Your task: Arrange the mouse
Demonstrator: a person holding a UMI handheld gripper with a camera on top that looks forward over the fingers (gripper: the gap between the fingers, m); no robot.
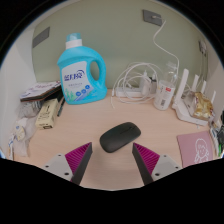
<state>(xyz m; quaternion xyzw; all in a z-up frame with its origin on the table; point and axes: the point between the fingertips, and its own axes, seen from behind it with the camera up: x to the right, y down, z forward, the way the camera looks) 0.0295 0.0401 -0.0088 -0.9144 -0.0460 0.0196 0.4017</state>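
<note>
1. Mouse (120,137): black, on desk (100,115), just ahead of my fingers, centred btwn them, not touching.
2. Long axis runs left-near to right-far, tilted across my approach.
3. My gripper (112,158): fingers apart, nothing held, low & level w/ desk.
4. Far left: blue detergent bottle (81,70); far right: cables.

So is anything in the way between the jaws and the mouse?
Nothing visible is. The black mouse lies on the bare desk just ahead of the open gripper, with no object between them. The blue detergent bottle and the power strip stand well beyond it.
</note>
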